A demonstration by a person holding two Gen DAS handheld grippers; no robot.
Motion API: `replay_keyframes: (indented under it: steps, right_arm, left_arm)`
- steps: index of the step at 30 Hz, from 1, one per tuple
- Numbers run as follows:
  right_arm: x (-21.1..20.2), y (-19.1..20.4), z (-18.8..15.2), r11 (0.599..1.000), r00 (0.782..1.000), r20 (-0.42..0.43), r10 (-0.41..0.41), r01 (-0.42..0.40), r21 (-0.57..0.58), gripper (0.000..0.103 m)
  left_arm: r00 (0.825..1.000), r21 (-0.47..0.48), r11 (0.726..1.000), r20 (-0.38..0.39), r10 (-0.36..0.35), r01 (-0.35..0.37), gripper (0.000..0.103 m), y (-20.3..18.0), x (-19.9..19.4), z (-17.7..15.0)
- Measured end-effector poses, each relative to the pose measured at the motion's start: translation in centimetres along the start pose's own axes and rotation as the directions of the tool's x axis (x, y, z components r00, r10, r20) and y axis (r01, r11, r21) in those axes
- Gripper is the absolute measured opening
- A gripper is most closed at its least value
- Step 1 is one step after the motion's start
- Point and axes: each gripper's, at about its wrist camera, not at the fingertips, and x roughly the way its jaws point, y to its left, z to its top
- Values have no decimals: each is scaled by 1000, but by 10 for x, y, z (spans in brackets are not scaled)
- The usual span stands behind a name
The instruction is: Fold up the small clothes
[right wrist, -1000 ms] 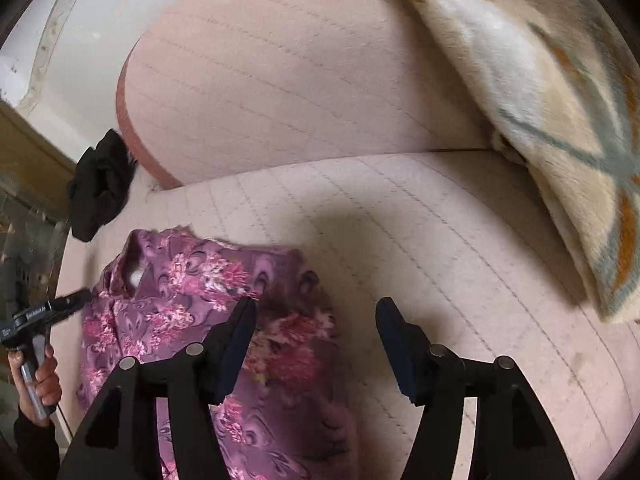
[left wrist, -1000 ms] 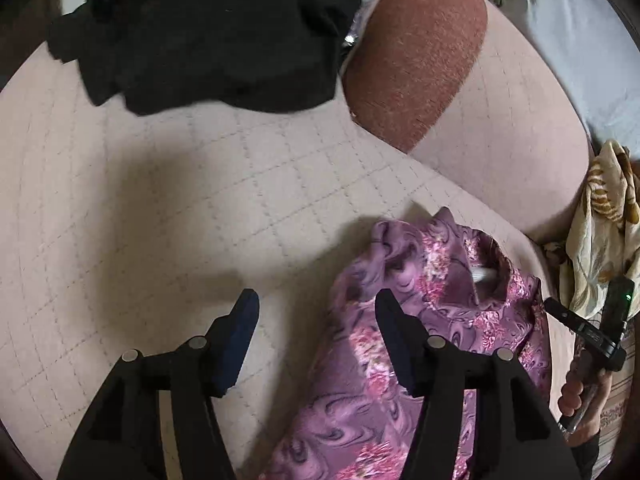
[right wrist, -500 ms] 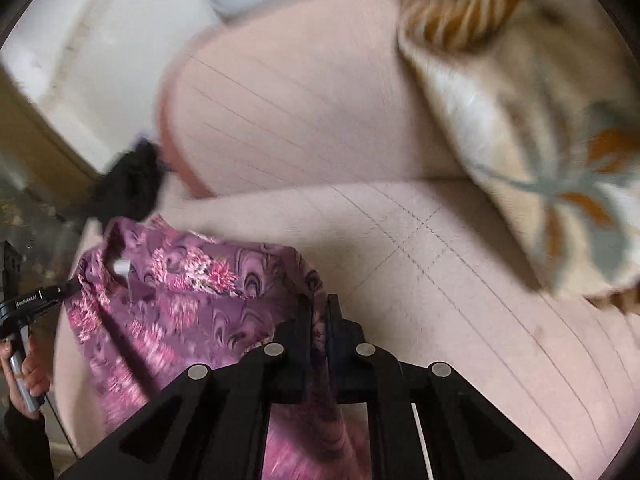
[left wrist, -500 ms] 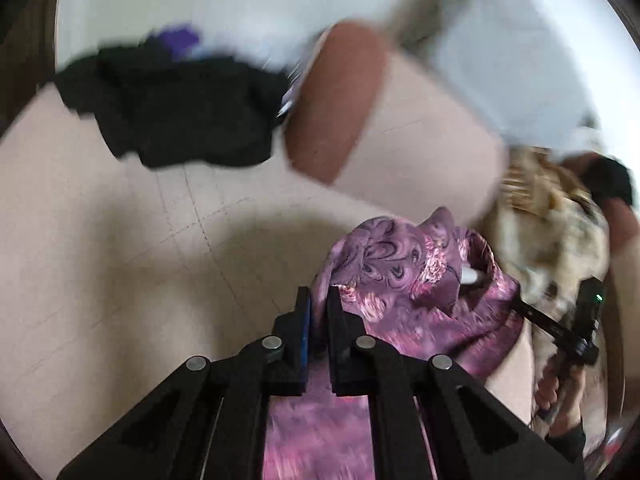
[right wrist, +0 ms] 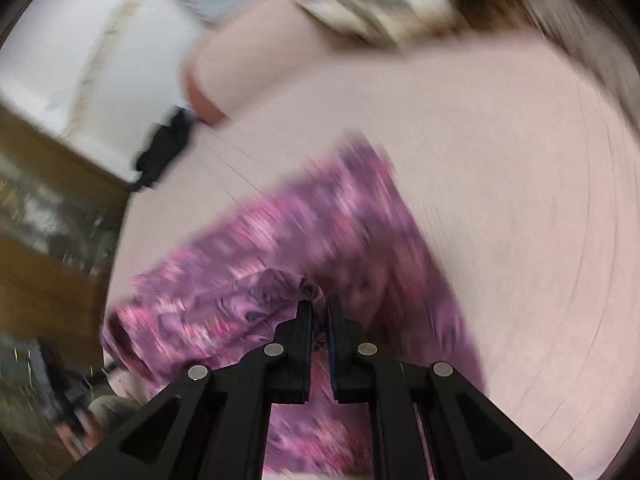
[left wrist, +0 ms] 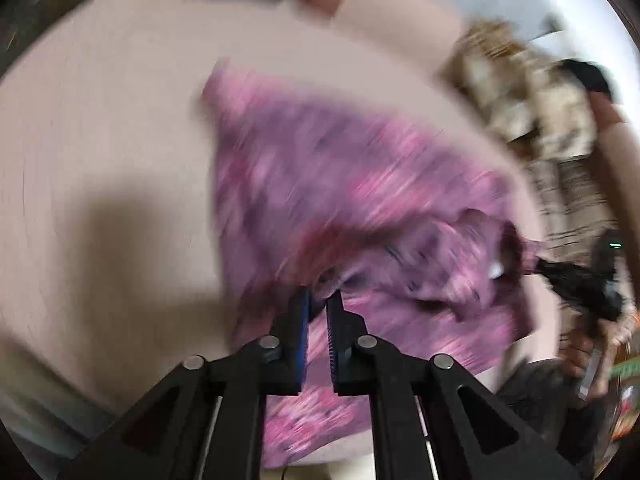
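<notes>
Now, from your left wrist view, your left gripper (left wrist: pixel 318 306) is clamped on a fold of the purple top (left wrist: pixel 360 184), which drapes blurred over the sofa (left wrist: pixel 100 120). From the right wrist view, your right gripper (right wrist: pixel 319 314) likewise pinches its bunched edge.

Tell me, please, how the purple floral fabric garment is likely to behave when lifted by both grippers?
The purple floral fabric garment is probably floppy: it bunches at the left gripper and the right gripper. Likely light, since small pinches hold it. It may sag between them.
</notes>
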Motion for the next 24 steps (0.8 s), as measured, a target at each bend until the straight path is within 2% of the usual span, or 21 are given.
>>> replay_keyframes:
  steps: [1,2,3,5,6,7,9,12,15,20,22,24]
  right_arm:
    - [6,-3,-8,999,999,-41,-28,29,14,12]
    - [6,-3,-11,999,998,-49,-48,49,17,13]
    - [-3,1,-15,998,998,-18,-60,60,7,19]
    - [-26,9,-28,999,997,64,-41,43,-22,40]
    - [-41,7,-40,1000,994,109,16,-16,-3,58]
    - [-47,3,-49,997,990,126,65,-69,22,63]
    - [-55,-2,-67,984,978,139,155,-165,64,63]
    - [-56,2,-79,981,977,128,168,-179,78,63]
    - [-49,5,-79,981,981,98,170,-178,77,63]
    - [-25,-5,-63,973,982,49,182,-187,138,63]
    - [-13,-11,-48,977,991,42,123,-129,171,63]
    - [0,-20,-31,977,999,11,37,-38,211,60]
  left_arm:
    - [1000,-39,999,-29,-11,10,9,4,1,-6]
    - [999,-56,997,-14,-51,50,9,5,-8,-10]
    - [996,-66,994,9,-86,87,13,5,-17,-14]
    - [991,-69,989,35,-131,134,36,4,-35,-24]
    - [988,-77,986,50,-147,150,44,5,-41,-29]
    - [984,-90,981,65,-167,173,54,7,-47,-34]
    - [977,-127,970,65,-202,209,55,11,-51,-42]
    - [966,-169,951,29,-258,259,55,14,-44,-49]
    - [964,-182,947,27,-265,265,55,11,-40,-54]
    - [973,-202,953,-11,-232,225,55,6,-19,-42]
    - [976,-213,959,-65,-206,188,54,4,-1,-33]
    - [976,-227,956,-74,-207,186,30,4,5,-27]
